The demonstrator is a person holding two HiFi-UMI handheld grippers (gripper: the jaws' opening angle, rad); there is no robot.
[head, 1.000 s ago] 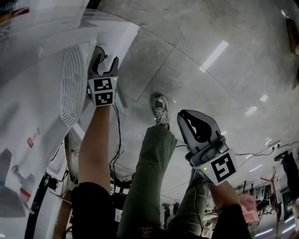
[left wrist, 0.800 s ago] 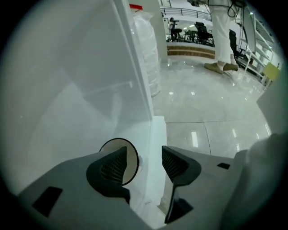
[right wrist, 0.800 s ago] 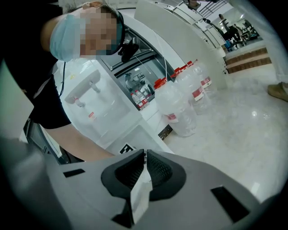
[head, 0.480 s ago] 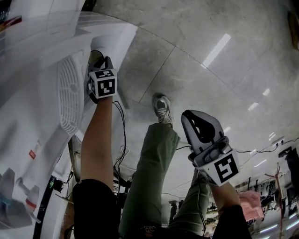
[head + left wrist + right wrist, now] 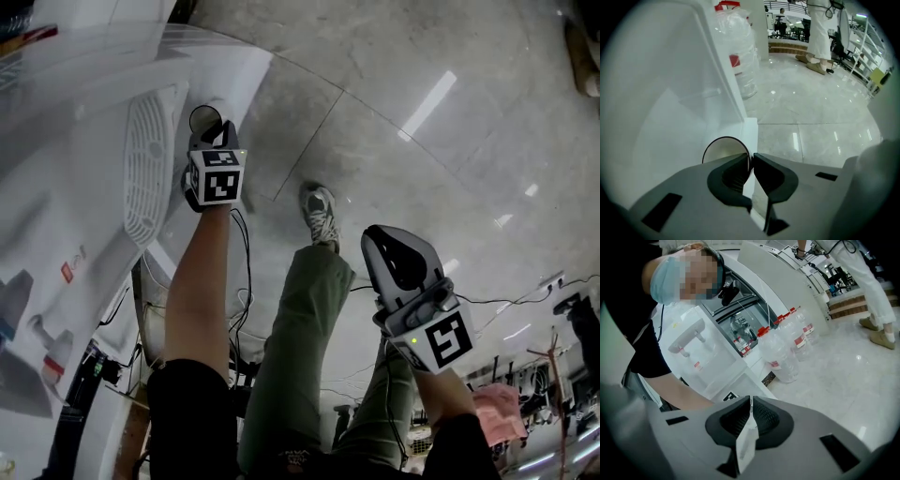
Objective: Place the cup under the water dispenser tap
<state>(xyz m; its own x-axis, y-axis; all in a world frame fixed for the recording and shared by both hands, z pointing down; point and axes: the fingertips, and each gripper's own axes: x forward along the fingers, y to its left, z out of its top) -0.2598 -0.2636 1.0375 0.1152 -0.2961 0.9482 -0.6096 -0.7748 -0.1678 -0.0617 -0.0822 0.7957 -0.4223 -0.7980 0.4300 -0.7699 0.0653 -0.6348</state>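
Step in hand, as I read it: the grasp is made and the carry is not yet begun.

Far left of both tongs: the white water dispenser [image 5: 75, 112] is filling that side of the head view. Its slotted drip grille [image 5: 150, 164] is lying just left of the left tongs. The taps [image 5: 689, 341] are showing small in the right gripper view, high on the dispenser front, ahead and left of the right tongs.

Left tongs [image 5: 751, 159]: pointing steeply down, jaws drawn nearly together and clamping the wall of the cup [image 5: 721, 151] at its rim. One jaw is reaching inside the mouth, the other pressing from outside. The cup is sitting at the tips, mouth up, with nothing showing inside, close against the dispenser's white side panel. Whether its base is resting on anything, I cannot tell.

Between the tongs: the person's leg and shoe [image 5: 321, 214] are standing on the pale glossy floor [image 5: 422, 75].

Right tongs [image 5: 750, 401]: hanging well to the right of the cup, over the floor, jaws together, gripping nothing, taking no part.

Next move, as I judge it: the left tongs are needing a firm pinch and a level lift. From there the cup is wanting carrying leftward over the grille and setting down below a tap spout, mouth up, before release. A thin rim grip is risking a tilt or a crushed wall, so slow travel is looking wise.
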